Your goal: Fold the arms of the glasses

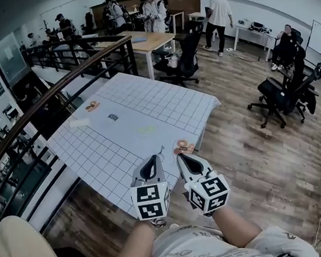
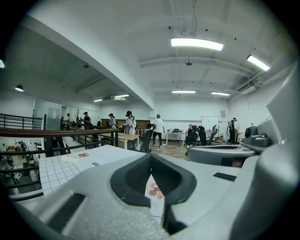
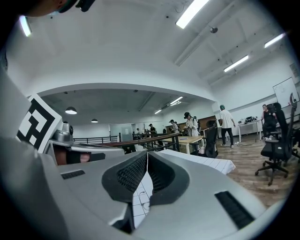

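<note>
A thin wire-framed pair of glasses (image 1: pixel 162 149) lies near the front edge of the white gridded table (image 1: pixel 145 98). It is small and hard to make out. Both grippers hover side by side just short of that edge. The left gripper (image 1: pixel 153 159) is shut with nothing in it, and so is the right gripper (image 1: pixel 182 157). In the right gripper view the glasses (image 3: pixel 143 199) show through the slit below the closed jaws (image 3: pixel 146 157). In the left gripper view the closed jaws (image 2: pixel 151 161) point over the table towards the room.
An orange label (image 1: pixel 183 148) sits by the right gripper's tip. Further back on the cloth lie another orange label (image 1: pixel 93 105), a white block (image 1: pixel 79 123), a dark card (image 1: pixel 112 117) and a pale patch (image 1: pixel 146 130). A curved railing (image 1: pixel 42 104) runs at left; office chairs (image 1: pixel 281 97) and people stand behind.
</note>
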`<state>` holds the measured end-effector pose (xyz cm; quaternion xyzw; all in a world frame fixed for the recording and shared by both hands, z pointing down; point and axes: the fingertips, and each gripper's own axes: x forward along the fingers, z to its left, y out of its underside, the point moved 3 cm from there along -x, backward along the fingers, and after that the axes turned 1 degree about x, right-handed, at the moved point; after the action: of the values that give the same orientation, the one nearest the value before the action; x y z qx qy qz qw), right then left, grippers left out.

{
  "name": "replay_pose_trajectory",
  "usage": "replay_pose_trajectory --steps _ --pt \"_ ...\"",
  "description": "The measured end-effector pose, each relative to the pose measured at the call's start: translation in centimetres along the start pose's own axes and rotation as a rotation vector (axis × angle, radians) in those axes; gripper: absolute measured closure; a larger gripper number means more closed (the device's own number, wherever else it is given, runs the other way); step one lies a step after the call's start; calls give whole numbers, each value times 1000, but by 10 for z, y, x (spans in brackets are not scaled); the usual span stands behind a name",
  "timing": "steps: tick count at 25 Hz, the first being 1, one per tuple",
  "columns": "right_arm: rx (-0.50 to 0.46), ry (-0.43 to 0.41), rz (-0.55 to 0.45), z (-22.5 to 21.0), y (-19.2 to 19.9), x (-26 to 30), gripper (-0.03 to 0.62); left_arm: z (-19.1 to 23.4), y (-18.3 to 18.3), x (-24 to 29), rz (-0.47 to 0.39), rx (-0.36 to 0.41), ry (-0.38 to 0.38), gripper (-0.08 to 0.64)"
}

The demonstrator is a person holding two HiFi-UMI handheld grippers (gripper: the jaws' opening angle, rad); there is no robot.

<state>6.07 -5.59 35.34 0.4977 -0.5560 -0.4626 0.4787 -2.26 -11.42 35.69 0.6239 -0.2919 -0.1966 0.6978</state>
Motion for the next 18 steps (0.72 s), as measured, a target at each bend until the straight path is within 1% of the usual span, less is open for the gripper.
replay_pose_trajectory --steps 4,7,9,14,18 --pt "0 -7 19 -18 7 19 577 4 4 24 2 -6 -3 548" --pt "7 -29 32 -34 5 16 577 -9 2 32 10 -10 -27 548" --pt "5 -48 42 -36 4 19 577 -9 2 33 16 -17 -47 548" --pt "-14 -80 73 -24 10 46 577 18 14 34 50 -43 -72 548" --pt "-2 -93 76 -25 17 61 577 38 23 34 65 -50 -112 548"
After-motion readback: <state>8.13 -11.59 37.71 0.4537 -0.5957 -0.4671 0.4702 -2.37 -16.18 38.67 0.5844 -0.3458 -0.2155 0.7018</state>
